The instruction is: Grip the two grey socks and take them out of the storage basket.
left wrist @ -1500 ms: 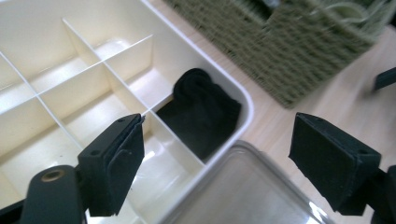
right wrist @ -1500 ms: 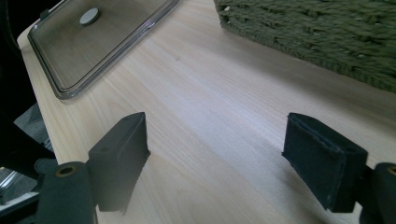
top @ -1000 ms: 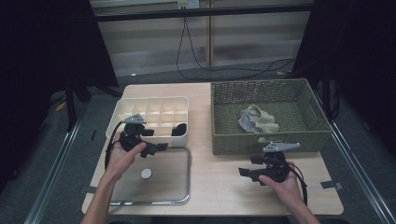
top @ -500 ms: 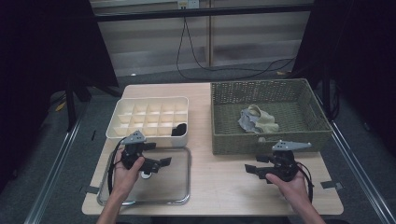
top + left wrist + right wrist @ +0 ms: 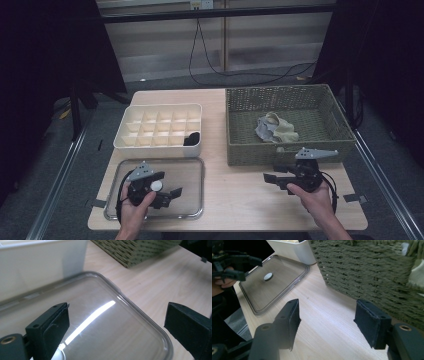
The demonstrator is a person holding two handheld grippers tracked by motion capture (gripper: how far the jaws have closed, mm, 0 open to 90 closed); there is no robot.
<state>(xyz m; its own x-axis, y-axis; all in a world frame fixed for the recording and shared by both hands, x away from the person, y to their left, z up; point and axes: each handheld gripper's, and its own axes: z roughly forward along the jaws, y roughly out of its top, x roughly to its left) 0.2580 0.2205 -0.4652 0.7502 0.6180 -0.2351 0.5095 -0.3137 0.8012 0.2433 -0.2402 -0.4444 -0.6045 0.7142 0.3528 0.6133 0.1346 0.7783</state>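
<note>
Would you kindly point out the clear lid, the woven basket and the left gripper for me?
clear lid (image 5: 192, 172): high view, bare right part of its clear top.
woven basket (image 5: 250, 150): high view, front wall.
left gripper (image 5: 170, 192): high view, midway between its open fingertips, over the lid.

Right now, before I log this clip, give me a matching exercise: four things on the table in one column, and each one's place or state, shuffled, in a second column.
Things:
1. clear lid
2. pale cloths
3. small dark item
4. right tongs

Places or states:
A. in a front compartment of the cream divided box
B. open, above bare tabletop in front of the woven basket
C. lying flat on the table under the left tongs
D. bunched inside the woven basket

Pairs: 1-C, 2-D, 3-A, 4-B
</note>
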